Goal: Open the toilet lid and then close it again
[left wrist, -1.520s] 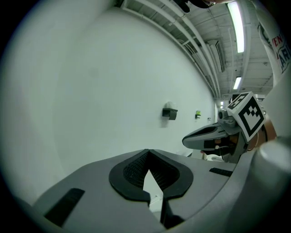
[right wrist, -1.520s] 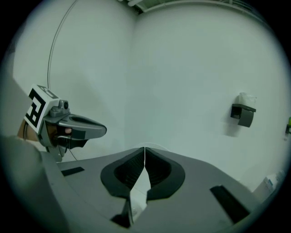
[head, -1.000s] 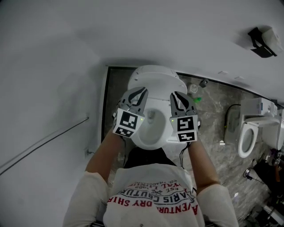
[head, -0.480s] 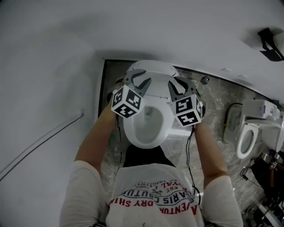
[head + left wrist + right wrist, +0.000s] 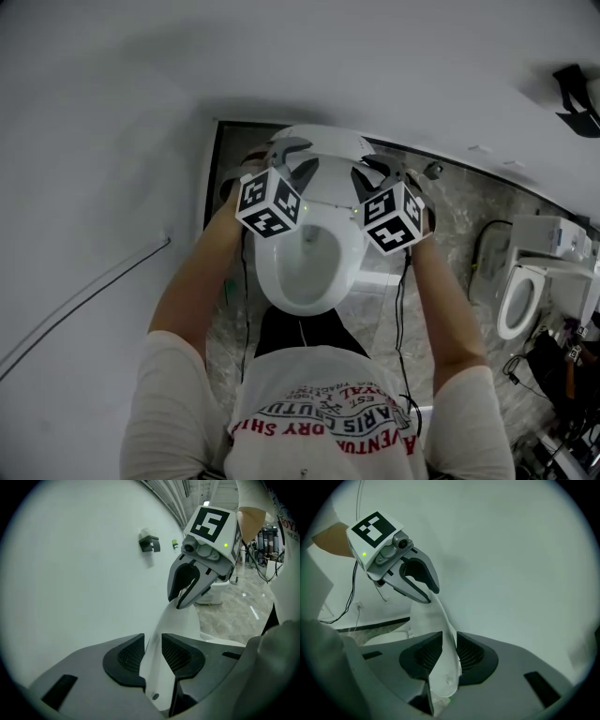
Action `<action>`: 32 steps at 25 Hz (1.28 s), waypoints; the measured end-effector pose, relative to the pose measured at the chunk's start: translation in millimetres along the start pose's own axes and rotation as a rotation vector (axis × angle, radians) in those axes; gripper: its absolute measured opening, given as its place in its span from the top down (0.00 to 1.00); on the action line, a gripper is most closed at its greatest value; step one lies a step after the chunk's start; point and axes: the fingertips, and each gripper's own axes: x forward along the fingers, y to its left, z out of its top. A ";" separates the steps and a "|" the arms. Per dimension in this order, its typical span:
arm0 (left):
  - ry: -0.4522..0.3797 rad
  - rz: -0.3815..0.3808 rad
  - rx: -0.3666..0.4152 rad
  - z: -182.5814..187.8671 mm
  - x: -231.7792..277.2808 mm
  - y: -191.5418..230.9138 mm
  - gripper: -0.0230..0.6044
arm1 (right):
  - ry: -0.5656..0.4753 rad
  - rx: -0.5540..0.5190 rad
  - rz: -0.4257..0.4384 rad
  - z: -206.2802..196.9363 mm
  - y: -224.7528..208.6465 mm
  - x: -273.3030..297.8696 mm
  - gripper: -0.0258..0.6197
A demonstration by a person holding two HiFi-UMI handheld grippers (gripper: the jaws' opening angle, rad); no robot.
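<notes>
A white toilet stands against the wall, its lid (image 5: 319, 141) raised upright above the open seat and bowl (image 5: 305, 272). My left gripper (image 5: 292, 155) sits on the lid's top edge at the left, and my right gripper (image 5: 375, 171) on the same edge at the right. In the left gripper view the lid's thin edge (image 5: 173, 620) fills the gap between the pads of that gripper (image 5: 152, 651). The right gripper view shows the lid's edge (image 5: 426, 618) pinched the same way in the right gripper (image 5: 449, 651). Each gripper also sees the other clamped farther along the edge.
The white wall lies directly behind the lid. A second toilet (image 5: 520, 291) stands at the right on the marbled floor. Small bottles (image 5: 431, 172) sit behind the toilet. A cable (image 5: 84, 305) runs along the left wall, and a black fitting (image 5: 577, 98) is on the wall.
Both grippers moved from above the bowl up the picture to the lid's top edge and rolled, their marker cubes now tilted. The lid stays upright.
</notes>
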 end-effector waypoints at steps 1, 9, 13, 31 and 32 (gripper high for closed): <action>0.002 -0.002 0.005 0.4 0.7 -0.9 0.78 | 0.004 -0.011 0.003 -0.8 0.2 -0.6 0.84; -0.015 -0.035 0.052 1.9 -16.6 -21.0 0.82 | 0.000 -0.079 0.002 -4.0 20.3 -18.2 0.88; -0.061 -0.065 0.050 3.1 -30.9 -34.4 0.83 | 0.003 -0.109 0.006 -6.4 35.2 -30.5 0.88; -0.125 -0.139 0.252 -11.6 -92.2 -135.0 0.89 | 0.032 -0.240 0.000 -38.4 133.2 -82.6 0.91; -0.125 -0.142 0.261 -13.0 -95.8 -141.9 0.89 | 0.030 -0.258 -0.002 -41.1 139.9 -85.5 0.91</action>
